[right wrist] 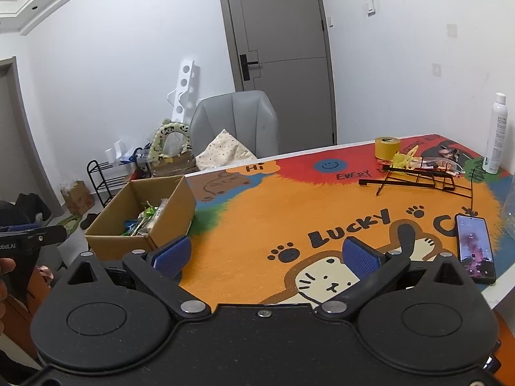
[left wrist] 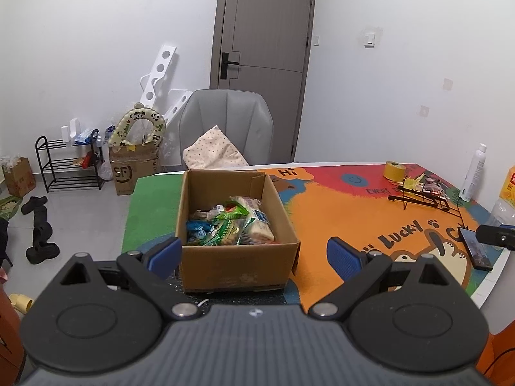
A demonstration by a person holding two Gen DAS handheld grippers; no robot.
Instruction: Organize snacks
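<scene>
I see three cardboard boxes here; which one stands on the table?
The open cardboard box of snacks, right before the left gripper. The SF-marked box and the small brown box stand on the floor.

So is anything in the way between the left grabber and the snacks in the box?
Only the box's own near wall. The left gripper is open, facing the cardboard box, whose front side stands between its fingers and the snack packets inside. The top is open, so going over that wall looks clear.
</scene>
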